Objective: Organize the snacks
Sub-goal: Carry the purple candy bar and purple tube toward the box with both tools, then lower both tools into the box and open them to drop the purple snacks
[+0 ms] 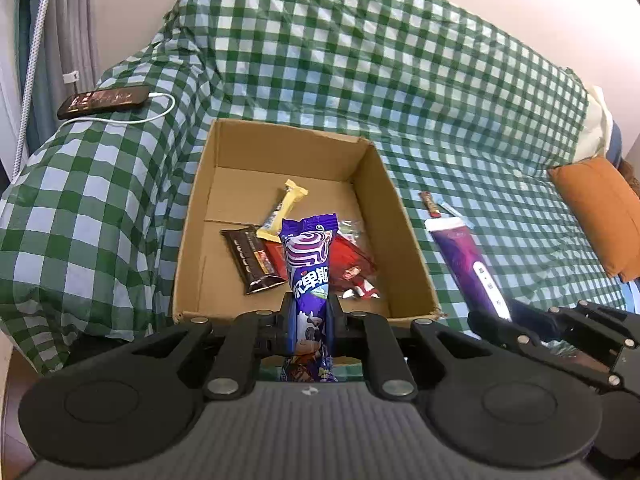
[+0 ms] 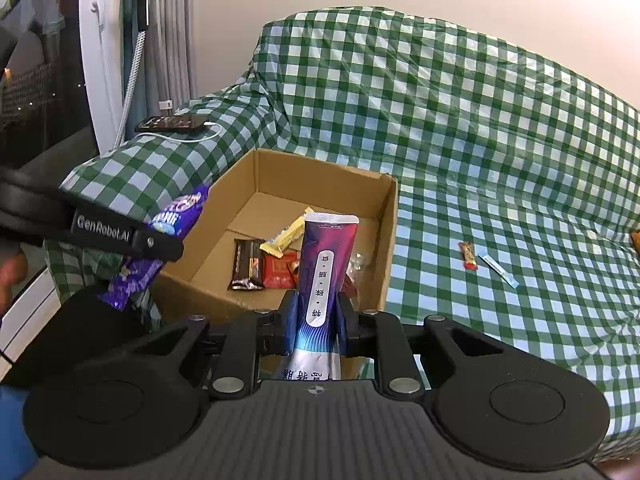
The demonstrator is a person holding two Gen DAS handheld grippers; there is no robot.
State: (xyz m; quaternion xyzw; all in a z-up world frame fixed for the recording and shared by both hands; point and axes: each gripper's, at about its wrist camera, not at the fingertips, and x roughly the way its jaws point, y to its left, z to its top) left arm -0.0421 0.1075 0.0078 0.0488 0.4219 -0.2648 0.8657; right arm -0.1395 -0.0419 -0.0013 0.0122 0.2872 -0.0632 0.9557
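Purple wrappers, one per gripper, poised short of a cardboard box (image 1: pixel 396 216) on a checked sofa cover (image 1: pixel 400 80). Blue-purple milk candy bag (image 1: pixel 308 280) pinched upright at mid-length in the left gripper (image 1: pixel 310 314), upper end leaning over the box's near wall, apparently ready to drop in. Purple tube-shaped pouch (image 2: pixel 326 276) clamped the same way in the right gripper (image 2: pixel 318 320), just ahead of the box's near-right corner. Both sets of jaws narrowed hard onto their packets. Inside the box beyond: dark chocolate bar (image 1: pixel 250 260), yellow bar (image 1: pixel 282 208), red packets (image 1: pixel 352 260). Well right of both grippers, loose on the cover: small red bar (image 2: pixel 468 256) and pale blue stick (image 2: pixel 500 270), likely next. Far left: charging phone (image 1: pixel 104 100).
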